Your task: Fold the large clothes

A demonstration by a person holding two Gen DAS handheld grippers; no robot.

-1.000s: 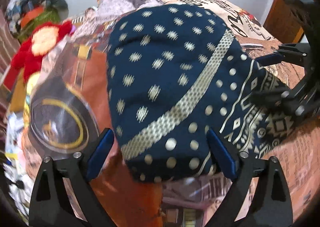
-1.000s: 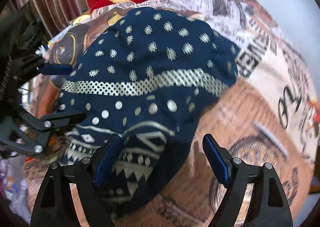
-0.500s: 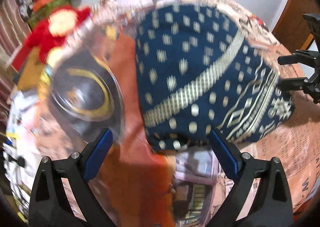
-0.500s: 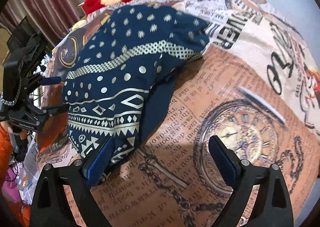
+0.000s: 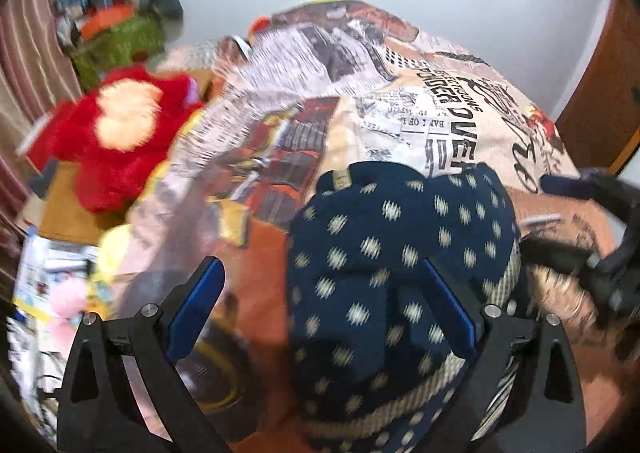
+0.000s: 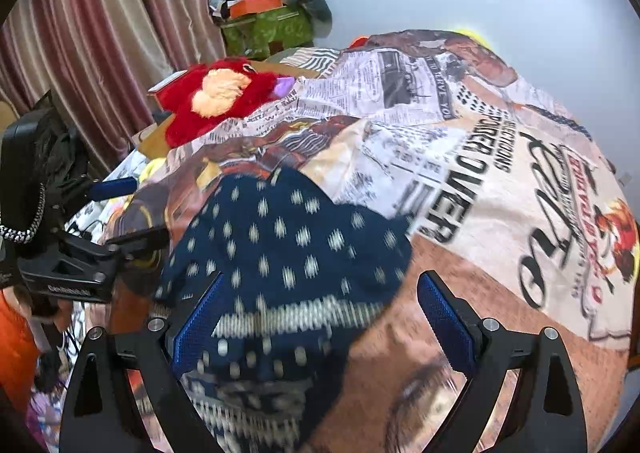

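Through the left wrist camera, the left gripper (image 5: 320,309) is pointing steeply down at the bed (image 5: 500,125), its fingers standing wide apart and pressing on nothing. The navy dotted garment (image 5: 400,253) is lying bunched on the bedspread, spreading from between the fingers out past the right one, which is overlapping it. The right gripper (image 5: 568,213) is showing at the far right edge, beside the cloth. A red plush toy (image 5: 120,141) is sitting well beyond the left finger.

Through the right wrist camera, the right gripper (image 6: 320,317) is also tilting down, fingers spread and empty, having just been opening. The garment (image 6: 280,253) is lying under and past its left finger.

A fold looks just released; the next move calls for picking a fresh edge to grip.
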